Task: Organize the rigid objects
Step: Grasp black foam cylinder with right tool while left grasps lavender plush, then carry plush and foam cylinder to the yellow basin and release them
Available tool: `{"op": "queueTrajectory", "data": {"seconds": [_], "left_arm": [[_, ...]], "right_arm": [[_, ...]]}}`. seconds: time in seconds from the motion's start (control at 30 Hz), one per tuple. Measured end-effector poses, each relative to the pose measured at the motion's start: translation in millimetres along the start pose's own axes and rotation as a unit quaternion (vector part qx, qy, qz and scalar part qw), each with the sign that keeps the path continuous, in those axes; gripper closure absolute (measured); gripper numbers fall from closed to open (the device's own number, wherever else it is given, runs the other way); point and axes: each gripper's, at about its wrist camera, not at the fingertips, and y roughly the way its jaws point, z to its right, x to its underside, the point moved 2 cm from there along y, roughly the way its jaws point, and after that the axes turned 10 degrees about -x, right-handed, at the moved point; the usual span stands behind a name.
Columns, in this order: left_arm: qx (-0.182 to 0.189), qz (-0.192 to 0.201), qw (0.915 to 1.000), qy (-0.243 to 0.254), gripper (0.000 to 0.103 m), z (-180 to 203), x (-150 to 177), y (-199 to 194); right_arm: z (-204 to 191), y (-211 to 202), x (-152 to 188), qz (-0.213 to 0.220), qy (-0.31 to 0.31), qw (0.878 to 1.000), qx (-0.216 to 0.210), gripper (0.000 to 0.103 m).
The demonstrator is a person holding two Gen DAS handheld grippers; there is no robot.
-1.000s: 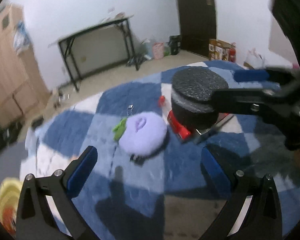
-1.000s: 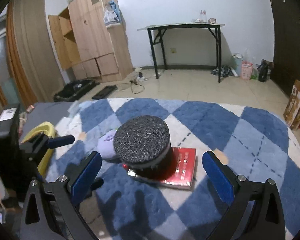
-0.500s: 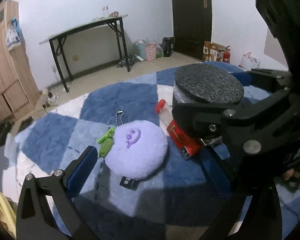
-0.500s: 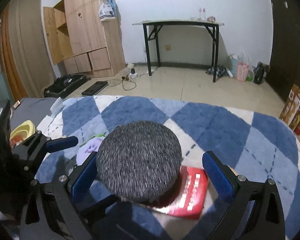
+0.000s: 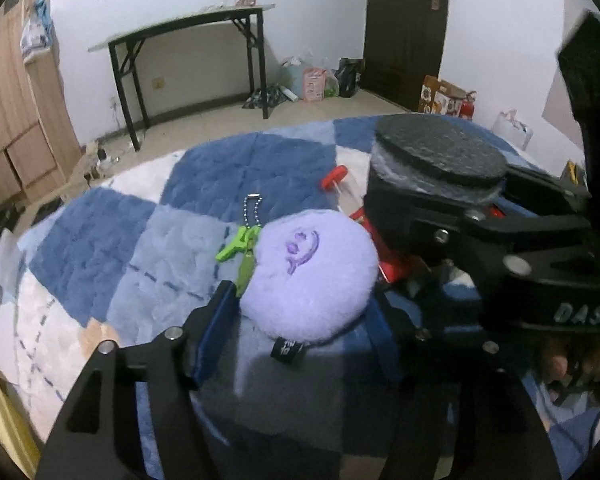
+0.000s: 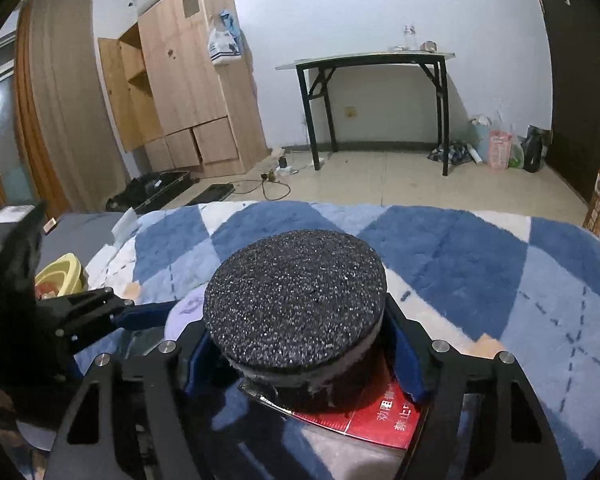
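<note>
The left gripper (image 5: 304, 324) fills the lower part of the left wrist view, its jaws closing around a round purple plush pouch (image 5: 312, 276) that lies on the blue-and-white checked blanket (image 5: 100, 256); the blue pads sit at either flank of the plush, and whether they already press on it I cannot tell. A green tag and a bead chain (image 5: 252, 210) stick out of the plush toward the upper left, and a small black label hangs from its lower edge. In the right wrist view the right gripper (image 6: 300, 354) takes up the bottom centre, its jaws closing on a dark round container with a speckled foam lid (image 6: 296, 304); the blue pads lie against both sides of the container's body below the lid, so it looks gripped. The container stands on a red book (image 6: 380, 416) that lies flat on the blanket at the lower right of that frame. A yellow bowl (image 6: 60, 274) sits at the left edge, near the blanket's border. Behind, at the top of both views, a black-legged table (image 6: 372, 60) stands against the white wall, with a wooden wardrobe (image 6: 188, 76) to its left.
</note>
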Motion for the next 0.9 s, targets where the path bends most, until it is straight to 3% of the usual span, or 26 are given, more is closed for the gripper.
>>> {"op": "queueTrajectory", "data": {"seconds": [0.23, 0.3, 0.4, 0.53, 0.9], "left_arm": [[0.018, 0.001, 0.9995, -0.027, 0.037, -6.0, -1.5, 0.7], [0.01, 0.002, 0.9996, -0.027, 0.047, -6.7, -1.1, 0.6], [0.009, 0.007, 0.9996, -0.027, 0.05, -8.3, -1.4, -1.9], [0.008, 0.023, 0.9993, -0.028, 0.051, -10.2, -0.1, -10.8], [-0.006, 0.013, 0.9996, -0.022, 0.051, -5.4, 6.6, -2.4]], "right_arm": [[1.2, -0.4, 2.4, 0.003, 0.0, 1.0, 0.004, 0.032], [2.8, -0.5, 2.8, 0.004, -0.001, 1.0, 0.005, 0.032], [6.0, -0.9, 3.3, 0.005, 0.001, 1.0, 0.002, 0.032], [6.4, -2.7, 3.7, 0.011, -0.001, 1.0, -0.003, 0.032], [2.6, -0.4, 3.4, 0.006, -0.004, 1.0, 0.003, 0.032]]}}
